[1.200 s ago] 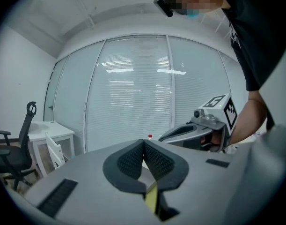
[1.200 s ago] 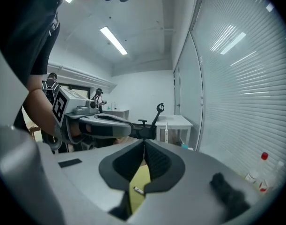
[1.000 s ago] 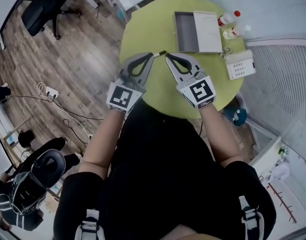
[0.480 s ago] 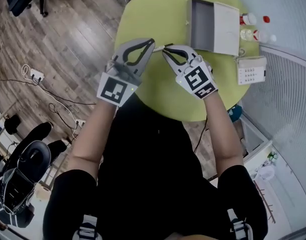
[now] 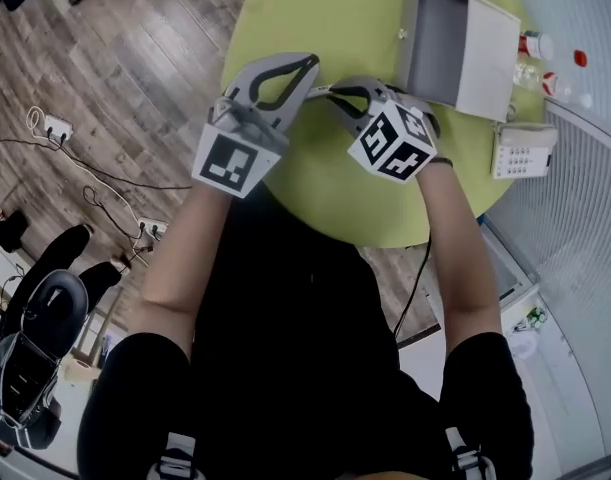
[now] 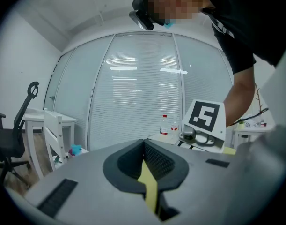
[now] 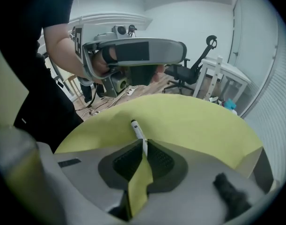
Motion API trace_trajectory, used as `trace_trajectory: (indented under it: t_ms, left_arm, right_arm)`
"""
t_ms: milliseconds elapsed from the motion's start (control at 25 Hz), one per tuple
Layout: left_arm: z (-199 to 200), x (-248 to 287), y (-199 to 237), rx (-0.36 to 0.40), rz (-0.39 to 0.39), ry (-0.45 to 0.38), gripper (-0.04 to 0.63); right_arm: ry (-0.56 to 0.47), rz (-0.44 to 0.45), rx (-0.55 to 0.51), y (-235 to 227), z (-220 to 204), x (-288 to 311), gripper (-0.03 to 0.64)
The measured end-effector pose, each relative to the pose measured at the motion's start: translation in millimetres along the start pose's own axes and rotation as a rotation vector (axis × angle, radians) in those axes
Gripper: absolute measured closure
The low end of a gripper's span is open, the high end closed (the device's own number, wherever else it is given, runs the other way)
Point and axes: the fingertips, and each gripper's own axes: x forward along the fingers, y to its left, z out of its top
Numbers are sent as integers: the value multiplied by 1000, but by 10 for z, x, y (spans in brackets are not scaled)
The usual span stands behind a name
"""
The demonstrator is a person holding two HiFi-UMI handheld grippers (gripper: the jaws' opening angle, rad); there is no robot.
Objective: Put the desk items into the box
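A white pen (image 7: 137, 130) with a dark tip is pinched in my right gripper (image 7: 144, 145), which is shut on it above the round yellow-green table (image 7: 189, 121). The pen's free end points away from me. In the head view the right gripper (image 5: 333, 94) holds the pen (image 5: 321, 90) just beside the tip of my left gripper (image 5: 312, 64). In its own view the left gripper (image 6: 143, 142) is shut with nothing between its jaws. The open grey box (image 5: 413, 30) lies at the table's far right, a short way beyond the right gripper.
The box's white lid (image 5: 490, 58) lies flat next to it. Two small red-capped bottles (image 5: 533, 46) and a white keypad device (image 5: 521, 151) sit near the right table edge (image 5: 315, 168). Cables (image 5: 85, 168) and an office chair (image 5: 35, 338) are on the wooden floor at left.
Both grippers have moved farther out over the table, keeping close together. The right gripper has rolled so its marker cube faces up, still holding the pen.
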Motion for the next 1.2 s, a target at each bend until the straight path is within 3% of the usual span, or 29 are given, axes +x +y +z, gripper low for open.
trace_trajectory:
  t_ms: [160,320,640,880,1200]
  left_arm:
    - [-94,94,33,114,-17,2,586]
    - [-148,128,59,112,-2,-4,586]
    - [-218,144,35,128,23,-8,586]
    - [-200,118,115,141,33,-11,586]
    - [184,102,232,79,50,-56,586]
  right_arm:
    - [68,61,-67,-38,-122,103,592]
    - [139,130,-145,-39,-214,185,525]
    - [235,163,-277,-16,-330,318,515]
    - [280,146,-247,-76,-298,378,546]
    - [272,173,-107,51,-138,125,548]
